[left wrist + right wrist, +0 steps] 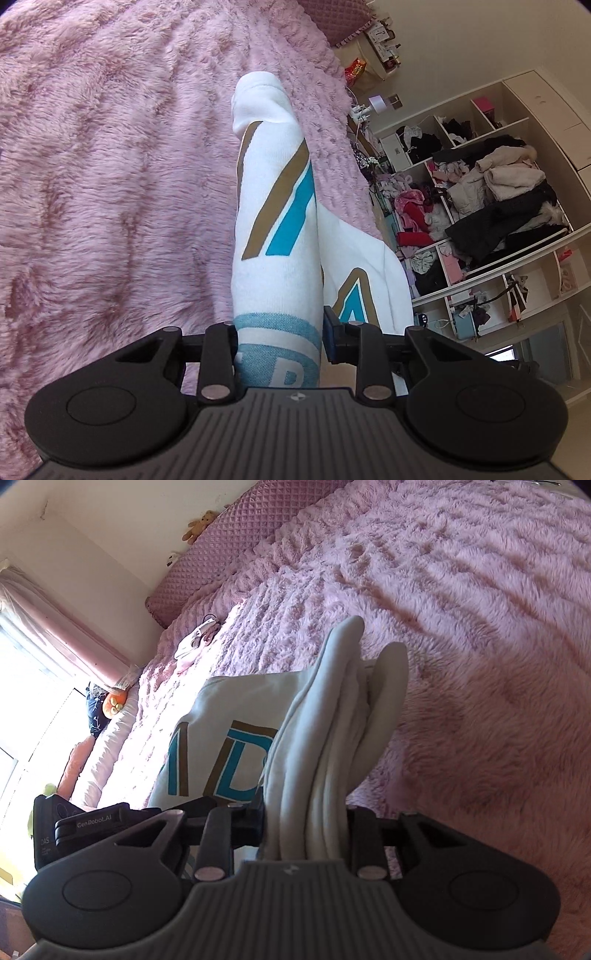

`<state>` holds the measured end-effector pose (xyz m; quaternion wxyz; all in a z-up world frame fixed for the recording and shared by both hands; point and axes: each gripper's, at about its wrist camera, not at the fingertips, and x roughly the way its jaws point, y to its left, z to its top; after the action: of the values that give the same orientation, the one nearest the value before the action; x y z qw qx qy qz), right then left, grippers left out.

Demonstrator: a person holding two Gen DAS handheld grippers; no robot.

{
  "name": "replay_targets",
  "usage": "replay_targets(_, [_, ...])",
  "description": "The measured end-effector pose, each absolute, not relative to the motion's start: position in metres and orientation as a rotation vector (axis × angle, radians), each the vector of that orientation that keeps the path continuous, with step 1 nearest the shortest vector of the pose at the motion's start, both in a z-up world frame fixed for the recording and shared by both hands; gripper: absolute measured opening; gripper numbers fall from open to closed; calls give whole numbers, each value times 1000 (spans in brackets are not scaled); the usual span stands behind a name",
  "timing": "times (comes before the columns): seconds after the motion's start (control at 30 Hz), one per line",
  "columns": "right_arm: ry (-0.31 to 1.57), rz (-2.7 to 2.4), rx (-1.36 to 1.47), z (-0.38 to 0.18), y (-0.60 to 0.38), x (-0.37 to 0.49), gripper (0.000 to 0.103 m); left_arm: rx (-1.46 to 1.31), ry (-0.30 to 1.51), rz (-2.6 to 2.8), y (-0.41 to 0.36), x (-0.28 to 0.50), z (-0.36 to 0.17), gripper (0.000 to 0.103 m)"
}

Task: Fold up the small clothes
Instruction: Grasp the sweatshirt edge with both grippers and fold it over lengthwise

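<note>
Nearest us, both grippers are clamped on the same garment. Left gripper has its jaws closed narrow on a bunched band of the white sweatshirt, with blue print right at the pinch. Right gripper is likewise pinched tight on several stacked layers of plain white fabric.

The sweatshirt hangs between our two hands, lifted clear at the near end and draping down and away toward the pink fluffy blanket. Printed teal and brown letters show on the panel between the grips. In the right view the left gripper's black body sits just to the left of ours, so the hands are close together.

Progress, as we judge it: mid-fold. The stacked layers in the right grip suggest at least one fold is made, but the garment isn't laid flat or squared off. Left to do: lay it down, finish the fold, release.

Far off, a small pale garment lies on the blanket, apparently unfolded. Cluttered shelves stand at the far right.
</note>
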<state>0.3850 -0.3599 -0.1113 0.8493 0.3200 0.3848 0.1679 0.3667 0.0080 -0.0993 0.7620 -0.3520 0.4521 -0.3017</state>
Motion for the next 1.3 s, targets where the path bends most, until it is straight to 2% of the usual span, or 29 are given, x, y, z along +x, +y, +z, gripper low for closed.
replay_targets(0.33, [787, 495, 607, -40, -272, 340, 22, -767, 871, -587, 94, 301, -40, 33])
replay_targets(0.53, [807, 557, 569, -31, -220, 314, 22, -777, 841, -542, 139, 271, -40, 33])
replay_targets(0.8, [862, 553, 453, -67, -164, 307, 22, -831, 865, -494, 182, 272, -97, 33])
replay_targets(1.0, [947, 483, 374, -131, -155, 326, 24, -835, 928, -469, 192, 283, -166, 33])
replay_targets(1.1, [973, 473, 409, -154, -166, 333, 32, -907, 934, -500, 208, 287, -187, 34])
replay_targets(1.17, [979, 488, 460, -161, -178, 336, 42, -920, 937, -536, 216, 288, -188, 35])
replay_targets(1.3, [984, 525, 487, -161, -195, 339, 43, -847, 979, -579, 226, 292, -173, 38])
